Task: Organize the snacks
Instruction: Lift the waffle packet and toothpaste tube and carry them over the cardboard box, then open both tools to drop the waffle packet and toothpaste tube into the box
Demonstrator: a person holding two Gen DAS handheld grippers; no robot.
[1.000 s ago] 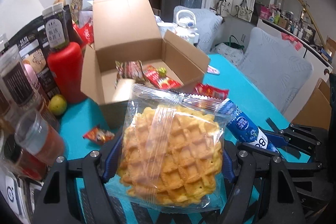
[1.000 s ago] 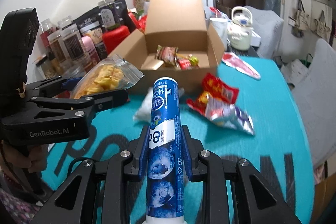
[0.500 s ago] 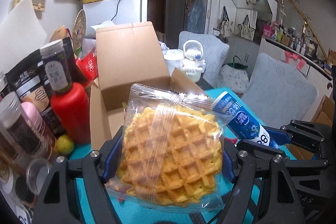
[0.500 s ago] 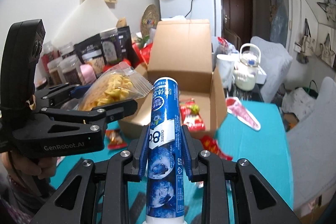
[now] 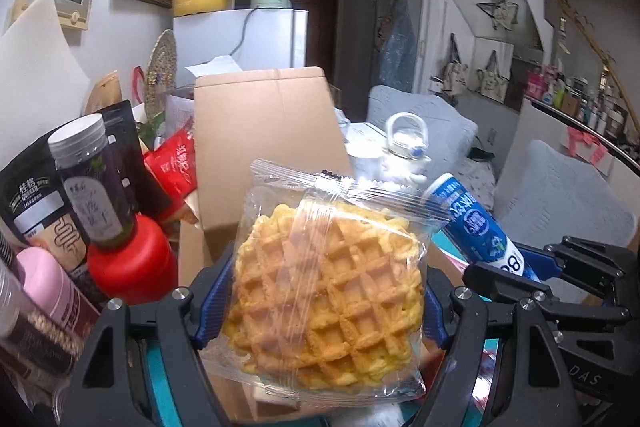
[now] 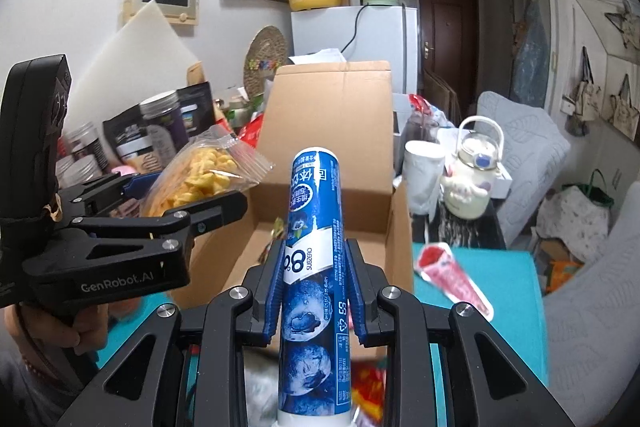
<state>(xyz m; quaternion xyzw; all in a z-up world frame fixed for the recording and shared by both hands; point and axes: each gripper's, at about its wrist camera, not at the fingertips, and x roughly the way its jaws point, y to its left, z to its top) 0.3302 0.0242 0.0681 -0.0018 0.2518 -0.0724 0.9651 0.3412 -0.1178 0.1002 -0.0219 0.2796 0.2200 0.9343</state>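
My left gripper [image 5: 320, 291] is shut on a clear bag of yellow waffles [image 5: 328, 291], held up in front of the open cardboard box [image 5: 260, 131]. My right gripper [image 6: 316, 287] is shut on a blue tube-shaped snack pack [image 6: 316, 267], held upright just before the box [image 6: 332, 147]. The waffle bag [image 6: 200, 179] and left gripper [image 6: 192, 211] show at the left of the right wrist view, over the box's left wall. The blue pack [image 5: 476, 227] shows at the right of the left wrist view. A few wrappers lie inside the box [image 6: 276, 227].
Jars, a red bottle [image 5: 132, 263] and dark pouches crowd the left side. A white teapot [image 6: 472, 179] and cup [image 6: 424, 171] stand right of the box. A red cone-shaped packet [image 6: 452, 275] lies on the teal table [image 6: 512, 307]. Grey chairs stand at the right.
Both grippers have risen and moved forward toward the box with their loads. The box now looms closer and the table snacks have dropped out of the left wrist view.
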